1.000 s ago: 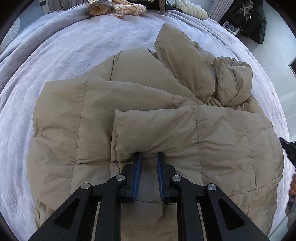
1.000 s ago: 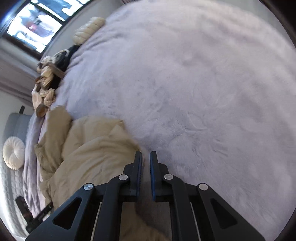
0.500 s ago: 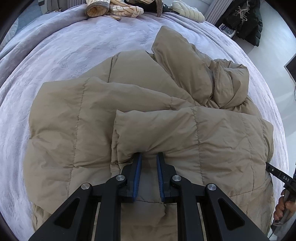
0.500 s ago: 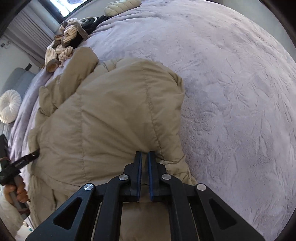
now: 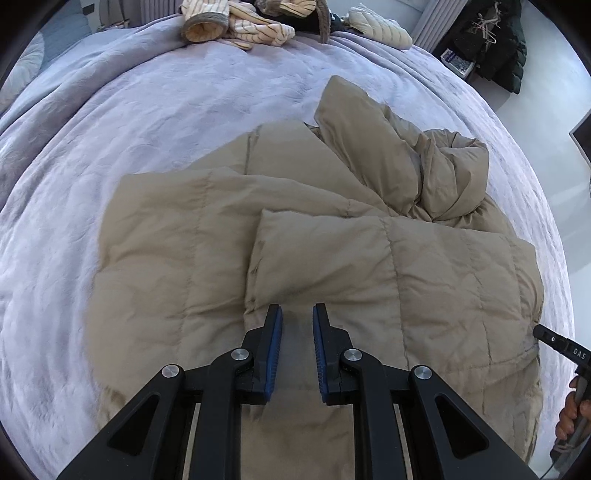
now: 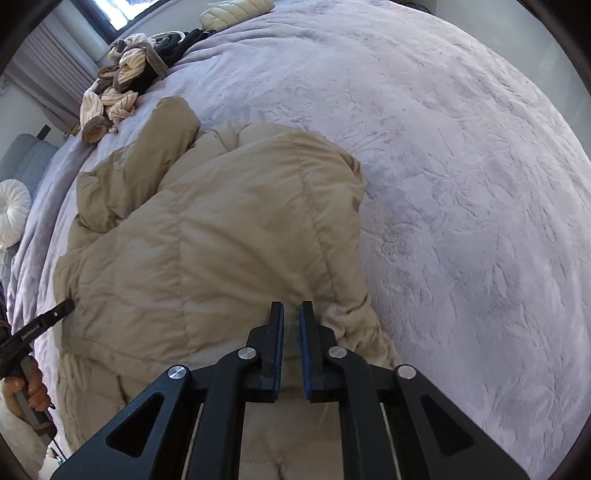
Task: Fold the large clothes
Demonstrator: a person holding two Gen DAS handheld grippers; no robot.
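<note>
1. A tan quilted down coat [image 5: 303, 229] lies spread on a bed under a lilac plush blanket [image 5: 122, 122], partly folded: one side panel is already laid over the body, and a sleeve with the hood or collar is bunched toward the far side.
2. The left tongs [image 5: 297, 314] point steeply down at the coat, with a fold of its near hem gathered between the blue pads. The jaws stand narrow with a band of fabric in the gap, so I judge them clamped on the coat, though the contact itself is half hidden.
3. The right tongs [image 6: 291, 308] hang over the other near corner of the coat, jaws almost together. They have just been parting a little. Whether cloth is pinched between them I cannot tell; the coat runs under the tips but no clear fold sits in the slit.
4. The relation that matters: the coat's long axis runs away from both tongs toward the pile of striped clothes [image 5: 240, 26] at the far edge of the bed. Both tongs sit at the near hem, so the likely fold carries that hem forward along this axis.
5. Hidden: the hem below the tongs, the coat's underside, and the second sleeve.
</note>
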